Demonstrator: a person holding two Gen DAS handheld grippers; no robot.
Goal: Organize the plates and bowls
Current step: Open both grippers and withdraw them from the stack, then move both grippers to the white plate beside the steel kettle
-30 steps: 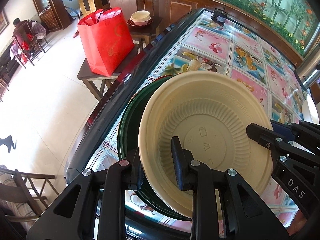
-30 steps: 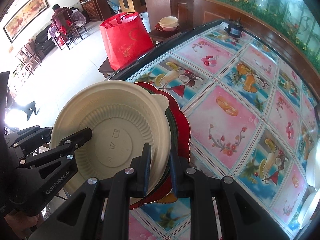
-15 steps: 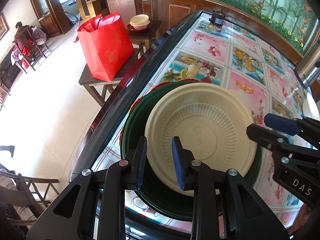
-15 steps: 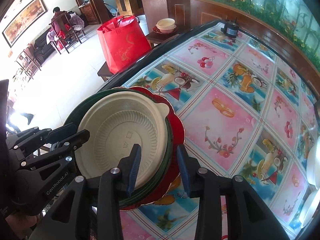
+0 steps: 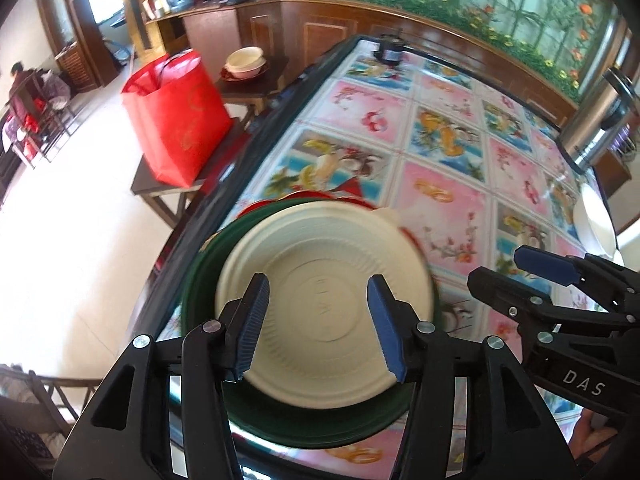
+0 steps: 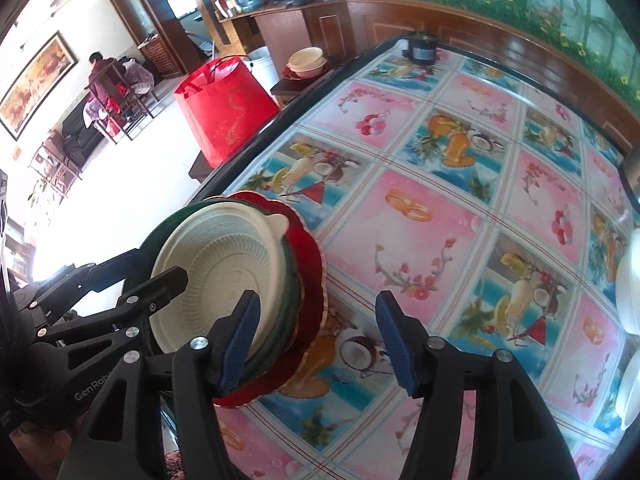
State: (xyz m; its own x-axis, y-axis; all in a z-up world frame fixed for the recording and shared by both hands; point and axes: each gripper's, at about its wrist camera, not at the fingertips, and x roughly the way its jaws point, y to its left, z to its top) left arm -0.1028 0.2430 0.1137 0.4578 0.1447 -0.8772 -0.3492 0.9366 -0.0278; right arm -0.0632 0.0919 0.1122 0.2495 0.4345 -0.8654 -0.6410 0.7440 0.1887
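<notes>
Stack: we see the cream bowl [image 5: 324, 312] nested on the green plate [image 5: 200, 292], with the red plate [image 6: 308, 264] beneath, at the table [image 6: 440, 216] edge nearest the red bag [image 5: 176, 116].
Left gripper [image 5: 318, 324]: we hold it spread wide over the bowl, gripping nothing.
Right gripper [image 6: 316, 340]: we hold it spread too, just beside the stack.

Beyond the plate stack [image 6: 248, 280] at the surface's [image 6: 460, 216] near edge, the patterned cloth lies open to the black jar [image 6: 421, 50] at the far end, with white dishes [image 6: 630, 280] crowding the stack's far right.
</notes>
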